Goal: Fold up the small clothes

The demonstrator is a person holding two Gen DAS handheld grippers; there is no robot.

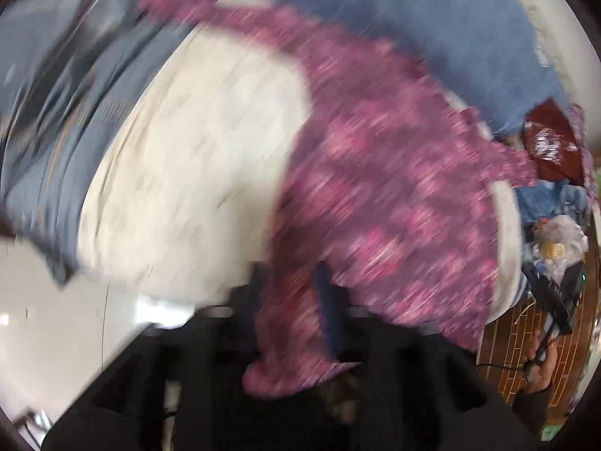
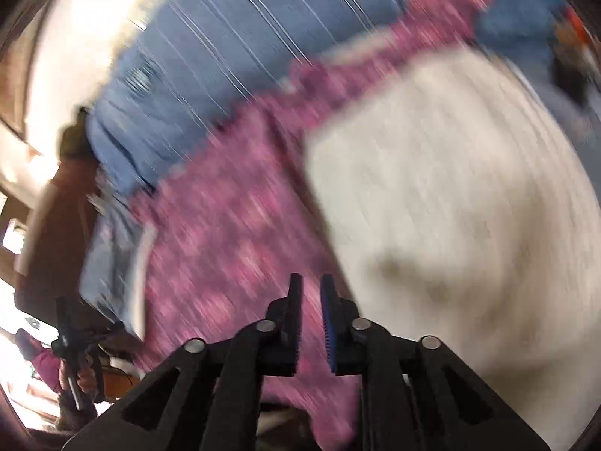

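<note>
A pink patterned garment (image 1: 383, 173) lies stretched across a cream-white round table (image 1: 195, 158). Both views are motion-blurred. My left gripper (image 1: 296, 293) is shut on the near end of the pink garment, whose cloth drapes over the fingers. In the right wrist view the same garment (image 2: 233, 225) runs from the bottom to the upper right over the table (image 2: 450, 195). My right gripper (image 2: 311, 300) has its fingers a narrow gap apart, with pink cloth between and behind them; it appears shut on the garment's edge.
Blue denim clothes (image 1: 413, 11) lie at the table's far side and also show in the right wrist view (image 2: 210, 75). More denim (image 1: 49, 120) lies at the left. A maroon garment (image 1: 548, 143) and a plastic bag (image 1: 559, 240) sit at the right, above a brick-pattern floor (image 1: 526, 338).
</note>
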